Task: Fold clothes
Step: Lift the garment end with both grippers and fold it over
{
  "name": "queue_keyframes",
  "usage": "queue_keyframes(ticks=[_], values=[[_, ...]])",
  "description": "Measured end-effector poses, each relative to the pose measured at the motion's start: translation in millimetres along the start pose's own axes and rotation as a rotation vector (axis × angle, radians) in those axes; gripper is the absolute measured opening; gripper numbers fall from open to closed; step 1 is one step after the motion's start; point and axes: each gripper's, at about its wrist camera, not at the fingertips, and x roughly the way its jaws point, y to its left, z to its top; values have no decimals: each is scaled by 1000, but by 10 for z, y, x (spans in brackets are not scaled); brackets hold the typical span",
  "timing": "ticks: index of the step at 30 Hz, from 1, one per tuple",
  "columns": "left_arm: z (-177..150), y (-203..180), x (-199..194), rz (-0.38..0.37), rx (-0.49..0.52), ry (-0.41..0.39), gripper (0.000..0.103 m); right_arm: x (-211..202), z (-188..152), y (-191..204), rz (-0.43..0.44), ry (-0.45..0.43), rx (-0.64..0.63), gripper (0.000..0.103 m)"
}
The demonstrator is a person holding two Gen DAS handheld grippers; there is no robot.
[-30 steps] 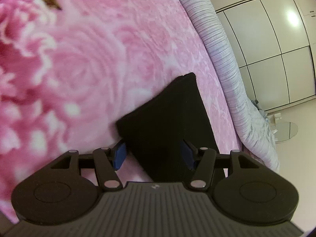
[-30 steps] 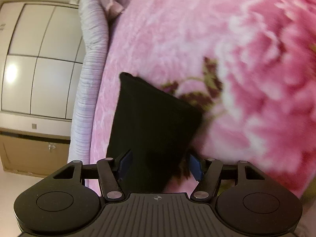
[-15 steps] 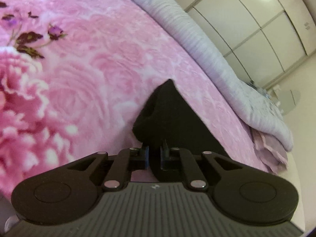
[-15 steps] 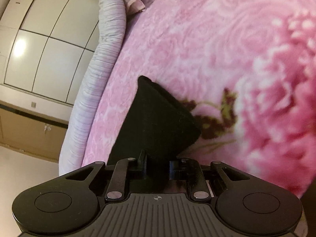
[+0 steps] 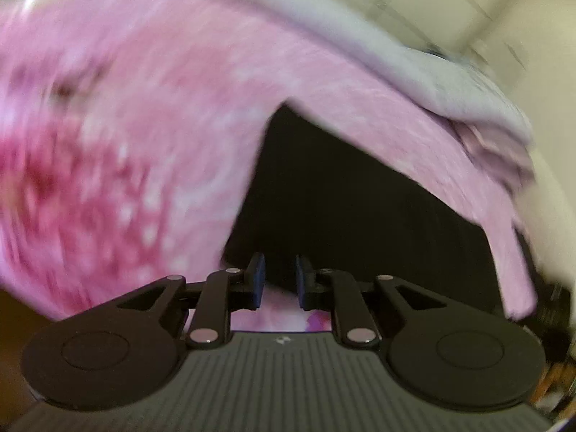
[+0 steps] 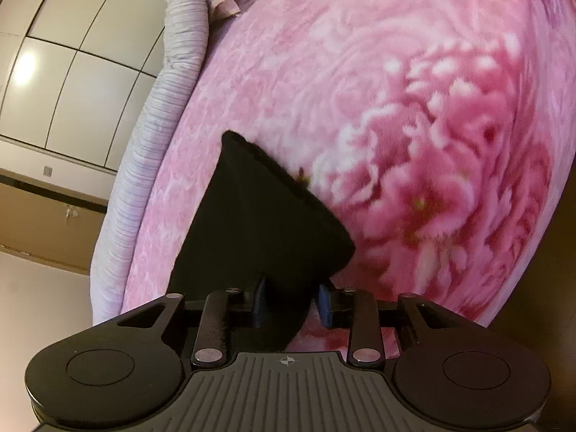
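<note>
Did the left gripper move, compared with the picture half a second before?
Yes. The left gripper swung: the grey bed edge now arches across the blurred top, and the black garment looks larger.

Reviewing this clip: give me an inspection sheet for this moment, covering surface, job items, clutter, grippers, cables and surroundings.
Surface: pink floral blanket on a bed, with a striped lilac quilt along its edge.
Job's things: one black garment lying on the blanket; its shape is unclear in the blurred left wrist view.
Clutter: nothing seen.
Grippers: right gripper has black fabric between its fingers, with the jaws a little apart. Left gripper has a narrow gap between its jaws, at the near edge of the garment; whether it holds cloth cannot be told.
Cables: nothing seen.
Surroundings: white panelled wardrobe doors, pale floor.
</note>
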Motion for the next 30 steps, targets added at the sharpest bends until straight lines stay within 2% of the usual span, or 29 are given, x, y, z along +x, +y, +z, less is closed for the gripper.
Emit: queue_keyframes(ticks=[2, 4, 8, 10, 13, 25, 30], values=[[20, -239, 24, -41, 121, 12, 13, -31, -31, -41, -1, -5, 19, 34], [-5, -460, 130, -99, 195, 36, 13, -42, -47, -64, -10, -12, 18, 35], [-49, -826, 450, -215, 259, 95, 13, -104, -54, -73, -28, -25, -15, 36], [-44, -965, 623, -241, 290, 111, 13, -114, -42, -72, -31, -23, -26, 36], [-62, -1101, 786, -256, 335, 129, 12, -106, -46, -83, -35, -19, -32, 36], [-75, -1151, 1124, -267, 364, 221, 12, -6, -27, -127, -46, -17, -34, 39], [-102, -1259, 1194, -218, 406, 241, 12, 45, -41, -131, -47, -34, -37, 39]])
